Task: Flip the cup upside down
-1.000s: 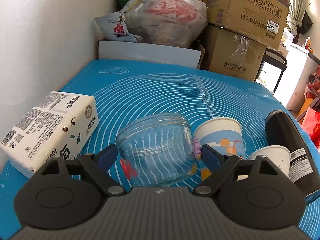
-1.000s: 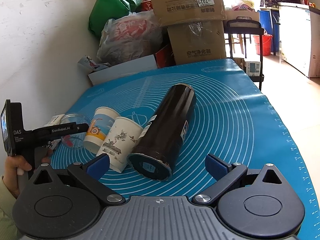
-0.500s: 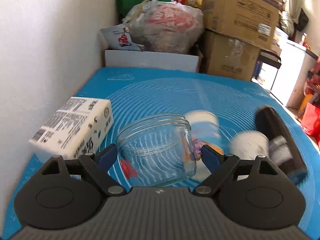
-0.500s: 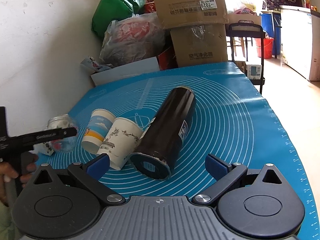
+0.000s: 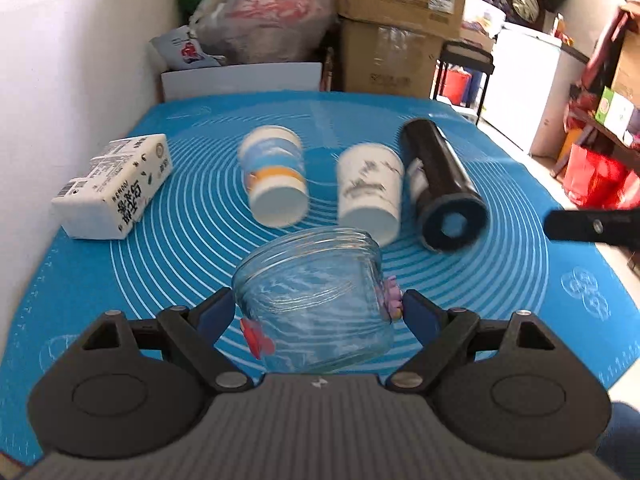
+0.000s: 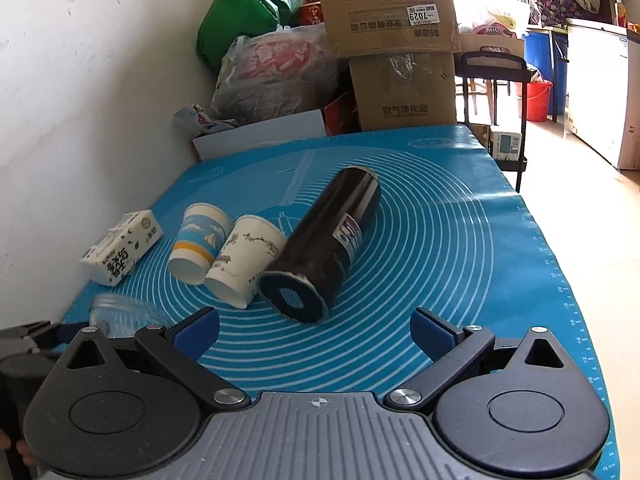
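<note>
My left gripper point(image 5: 316, 312) is shut on a clear glass cup point(image 5: 316, 300) with small flower stickers, holding it above the blue mat point(image 5: 500, 280) with its mouth facing away from me. The glass cup shows at the lower left of the right wrist view point(image 6: 120, 312). My right gripper point(image 6: 316, 330) is open and empty, above the near part of the blue mat point(image 6: 460, 260), just short of the black flask point(image 6: 332, 240).
Two paper cups point(image 5: 276, 176) point(image 5: 370, 188) and the black flask point(image 5: 440, 184) lie on their sides mid-mat. A white carton point(image 5: 116, 184) lies at the left by the wall. Bags and cardboard boxes point(image 5: 396, 28) stand behind the table.
My left gripper has lifted the glass cup and pulled it back and rightward, away from the paper cups and carton. The right gripper has barely moved.
</note>
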`<state>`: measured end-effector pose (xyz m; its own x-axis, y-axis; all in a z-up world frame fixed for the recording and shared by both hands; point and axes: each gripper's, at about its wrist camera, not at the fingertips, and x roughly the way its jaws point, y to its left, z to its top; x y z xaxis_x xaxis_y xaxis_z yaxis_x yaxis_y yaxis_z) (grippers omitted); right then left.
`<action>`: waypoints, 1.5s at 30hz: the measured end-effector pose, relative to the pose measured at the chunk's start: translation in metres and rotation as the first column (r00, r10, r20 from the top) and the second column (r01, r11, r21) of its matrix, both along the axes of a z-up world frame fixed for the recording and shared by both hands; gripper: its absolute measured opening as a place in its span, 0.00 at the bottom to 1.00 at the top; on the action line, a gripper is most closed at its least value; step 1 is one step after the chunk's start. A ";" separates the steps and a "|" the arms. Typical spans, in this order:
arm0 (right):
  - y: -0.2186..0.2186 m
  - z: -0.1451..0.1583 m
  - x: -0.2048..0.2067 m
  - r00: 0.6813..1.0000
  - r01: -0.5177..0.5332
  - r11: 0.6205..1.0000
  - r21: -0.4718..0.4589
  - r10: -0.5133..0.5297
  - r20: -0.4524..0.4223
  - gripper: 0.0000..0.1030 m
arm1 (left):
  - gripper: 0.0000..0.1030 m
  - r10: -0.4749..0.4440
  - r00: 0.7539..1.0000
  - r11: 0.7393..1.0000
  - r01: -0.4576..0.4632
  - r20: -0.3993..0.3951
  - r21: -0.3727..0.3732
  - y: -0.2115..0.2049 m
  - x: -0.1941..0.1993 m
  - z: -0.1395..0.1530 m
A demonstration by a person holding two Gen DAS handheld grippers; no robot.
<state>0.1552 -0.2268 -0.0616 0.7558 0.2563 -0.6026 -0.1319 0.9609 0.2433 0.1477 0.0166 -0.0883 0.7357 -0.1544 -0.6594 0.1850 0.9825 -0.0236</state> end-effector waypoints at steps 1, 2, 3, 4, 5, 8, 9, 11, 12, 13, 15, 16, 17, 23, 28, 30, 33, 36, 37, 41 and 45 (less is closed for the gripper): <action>-0.001 0.000 -0.002 1.000 0.000 1.000 -0.002 0.000 -0.003 1.00 | 0.86 -0.004 1.000 1.000 0.004 -0.004 0.006 -0.003 -0.002 -0.001; -0.001 0.000 -0.004 1.000 -0.001 1.000 -0.003 0.001 -0.004 1.00 | 0.86 -0.010 1.000 1.000 0.010 -0.012 0.004 -0.006 -0.004 -0.003; -0.002 0.000 -0.005 1.000 -0.001 1.000 -0.006 0.001 -0.005 1.00 | 0.86 -0.013 1.000 1.000 0.013 -0.023 0.001 -0.007 -0.004 -0.004; -0.003 0.000 -0.008 1.000 -0.003 1.000 -0.008 0.003 -0.005 1.00 | 0.86 -0.014 0.999 1.000 0.014 -0.033 0.002 -0.009 -0.005 -0.006; -0.003 0.000 -0.008 1.000 -0.002 1.000 -0.010 0.002 -0.006 1.00 | 0.86 -0.013 0.999 1.000 0.014 -0.039 0.009 -0.011 -0.004 -0.008; -0.004 -0.001 -0.011 1.000 0.000 1.000 -0.012 0.000 -0.010 1.00 | 0.87 -0.007 0.999 1.000 0.008 -0.035 0.028 -0.014 -0.004 -0.013; -0.004 -0.001 -0.011 1.000 0.000 1.000 -0.013 0.000 -0.011 1.00 | 0.87 -0.006 0.999 1.000 0.007 -0.036 0.029 -0.014 -0.004 -0.012; -0.004 -0.001 -0.012 1.000 -0.001 1.000 -0.016 0.001 -0.014 1.00 | 0.87 -0.005 0.999 1.000 0.006 -0.037 0.026 -0.013 -0.004 -0.013; -0.004 -0.001 -0.012 1.000 -0.002 1.000 -0.018 0.002 -0.015 1.00 | 0.87 -0.006 0.999 1.000 0.007 -0.038 0.024 -0.013 -0.003 -0.013; -0.004 -0.002 -0.012 1.000 -0.003 1.000 -0.019 0.003 -0.016 1.00 | 0.87 -0.006 0.999 1.000 0.007 -0.039 0.022 -0.013 -0.004 -0.013; -0.004 -0.002 -0.013 1.000 -0.005 1.000 -0.021 0.005 -0.015 1.00 | 0.88 -0.003 0.999 1.000 0.004 -0.044 0.016 -0.013 -0.003 -0.013; -0.003 -0.002 -0.014 1.000 -0.006 1.000 -0.021 0.006 -0.016 1.00 | 0.88 -0.003 0.999 1.000 0.003 -0.046 0.013 -0.012 -0.002 -0.013; -0.003 -0.002 -0.014 1.000 -0.008 1.000 -0.022 0.007 -0.015 1.00 | 0.88 -0.001 0.999 1.000 0.002 -0.046 0.010 -0.014 -0.004 -0.012; 0.000 0.001 -0.016 1.000 -0.013 0.999 -0.030 0.013 -0.013 1.00 | 0.90 0.007 0.998 1.000 -0.008 -0.059 -0.009 -0.011 -0.003 -0.012; 0.000 0.002 -0.017 1.000 -0.014 0.999 -0.033 0.013 -0.014 1.00 | 0.92 0.004 0.998 1.000 -0.005 -0.056 -0.013 -0.010 -0.004 -0.010; 0.001 0.003 -0.018 1.000 -0.015 0.999 -0.040 0.015 -0.017 1.00 | 0.92 0.001 0.999 1.000 -0.002 -0.049 -0.013 -0.010 -0.005 -0.009; 0.003 0.006 -0.019 1.000 -0.020 0.998 -0.053 0.019 -0.018 1.00 | 0.92 -0.002 0.999 1.000 0.002 -0.038 -0.019 -0.010 -0.007 -0.006; 0.005 0.010 -0.021 1.000 -0.027 0.997 -0.065 0.026 -0.013 1.00 | 0.92 -0.005 1.000 1.000 0.004 -0.027 -0.022 -0.010 -0.010 0.000; 0.006 0.011 -0.022 0.999 -0.032 0.997 -0.074 0.032 -0.012 1.00 | 0.92 -0.006 1.000 1.000 0.006 -0.022 -0.023 -0.010 -0.011 0.002; 0.014 0.018 -0.022 0.998 -0.061 0.990 -0.126 0.060 -0.006 1.00 | 0.92 -0.005 1.000 0.999 0.005 0.012 -0.035 -0.007 -0.020 0.015; 0.030 0.024 -0.020 0.994 -0.109 0.967 -0.228 0.110 -0.009 1.00 | 0.93 0.031 0.998 0.999 -0.029 0.061 -0.046 0.004 -0.033 0.029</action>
<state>0.1351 -0.1964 -0.0379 0.7330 0.1935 -0.6521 -0.2396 0.9707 0.0187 0.1149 0.0207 -0.0595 0.7795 -0.1601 -0.6056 0.1578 0.9858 -0.0574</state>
